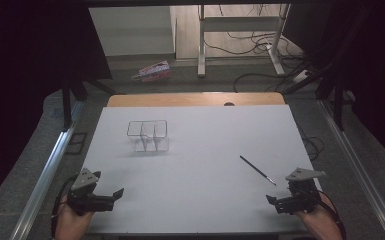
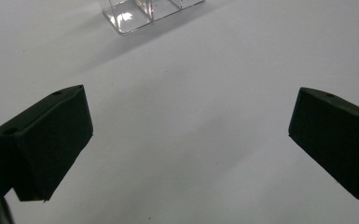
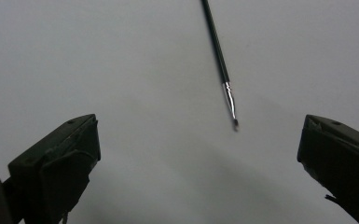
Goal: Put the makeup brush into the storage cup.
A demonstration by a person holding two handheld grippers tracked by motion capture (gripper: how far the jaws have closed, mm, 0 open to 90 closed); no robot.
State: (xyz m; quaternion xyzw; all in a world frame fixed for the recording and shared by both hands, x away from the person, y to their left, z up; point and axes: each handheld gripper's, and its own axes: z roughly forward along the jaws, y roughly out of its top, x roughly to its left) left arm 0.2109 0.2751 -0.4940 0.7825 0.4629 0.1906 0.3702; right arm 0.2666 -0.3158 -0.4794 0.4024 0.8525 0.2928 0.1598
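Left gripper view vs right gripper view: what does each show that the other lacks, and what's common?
Left gripper view: the clear compartment box at the top edge, ahead of the open left claw, which holds nothing.

Right gripper view: the thin black brush lying flat, its metal ferrule and fine tip pointing back toward the open right claw, not touching either jaw.

Both: the white table top under two black jaws spread wide apart.

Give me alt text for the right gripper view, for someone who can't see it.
A thin black paintbrush lies on a white table, its fine tip pointing toward the camera. The right gripper has its two black jaws wide apart at the bottom corners, with the brush tip just beyond them, untouched.
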